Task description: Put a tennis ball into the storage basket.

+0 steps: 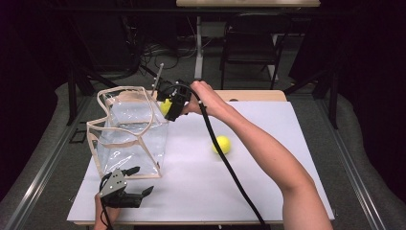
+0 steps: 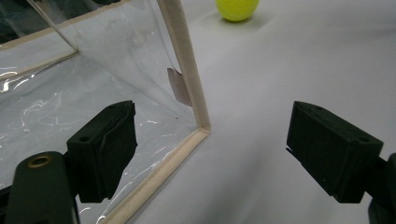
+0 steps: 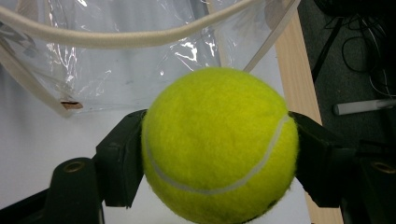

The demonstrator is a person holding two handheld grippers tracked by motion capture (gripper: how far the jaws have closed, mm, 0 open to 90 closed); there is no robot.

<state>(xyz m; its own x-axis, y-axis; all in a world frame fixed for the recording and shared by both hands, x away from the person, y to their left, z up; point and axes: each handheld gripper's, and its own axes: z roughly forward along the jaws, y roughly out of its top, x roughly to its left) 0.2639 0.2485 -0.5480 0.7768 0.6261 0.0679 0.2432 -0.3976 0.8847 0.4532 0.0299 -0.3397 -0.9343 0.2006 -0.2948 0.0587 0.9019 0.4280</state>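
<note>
Your right gripper (image 1: 168, 108) has a yellow tennis ball (image 1: 165, 106) squeezed between its two black jaws. In the right gripper view the ball (image 3: 219, 144) sits snug, with one jaw pressing on each side of it. You hold it up in the air, right beside the top edge of the clear plastic bag (image 1: 129, 132). The ball is at the bag's far right corner, close to the cream-colored rim. In the right gripper view the bag (image 3: 126, 60) is just past the ball, and its rim curves across the top.

The bag stands on the white table (image 1: 268, 187), on the left side. Its top is open and its sides are a bit crumpled.

Your left gripper (image 1: 139, 181) is low, near the front edge of the table, just by the bag's near bottom corner. Its jaws are wide open and hold nothing. In the left gripper view, the bag's (image 2: 93, 93) corner sits between the two jaws, closer to the jaw at the left of that view. The jaws do not squeeze it.

A second tennis ball (image 1: 222, 144) lies on the table, to the right of the bag and well apart from it. It sits under your right arm. The left gripper view shows this ball (image 2: 237, 9) too, far off at the top.
</note>
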